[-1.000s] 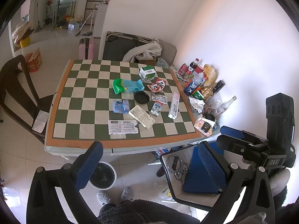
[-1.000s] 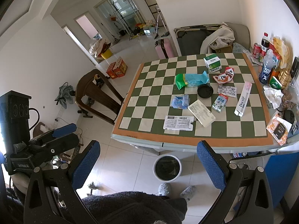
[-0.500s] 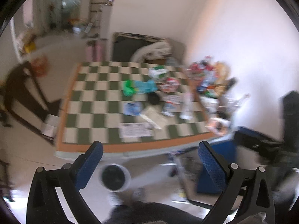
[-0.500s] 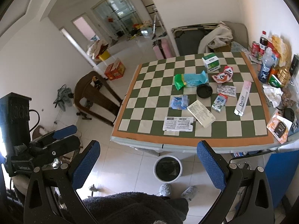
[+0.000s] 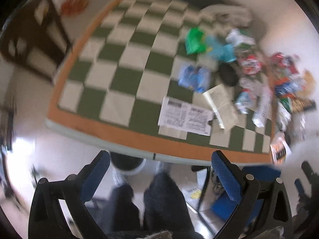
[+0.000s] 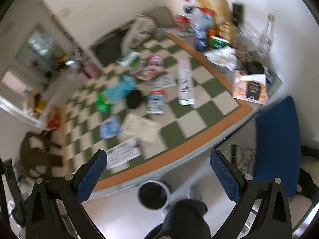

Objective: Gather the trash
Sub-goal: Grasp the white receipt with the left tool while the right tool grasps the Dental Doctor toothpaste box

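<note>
Both my left gripper and right gripper gape wide with nothing held, trash on the right half of the bench: flat receipt near the edge, light and floppy, pinch its edge; bin below.

A: What are the grippers looking like?

B: The left gripper is showing two black skeletal arms with triangular cut-outs, each ending in a blue textured pad. Round silver screws are sitting at the joints.

A: And the other one?

B: The right gripper is showing the same build: black frame, blue dimpled pads, silver screw heads catching the light.

A: Anything of the person?

B: Dark trouser legs are showing below, and a dark knee in the right view. It is all coming out blurred.
</note>
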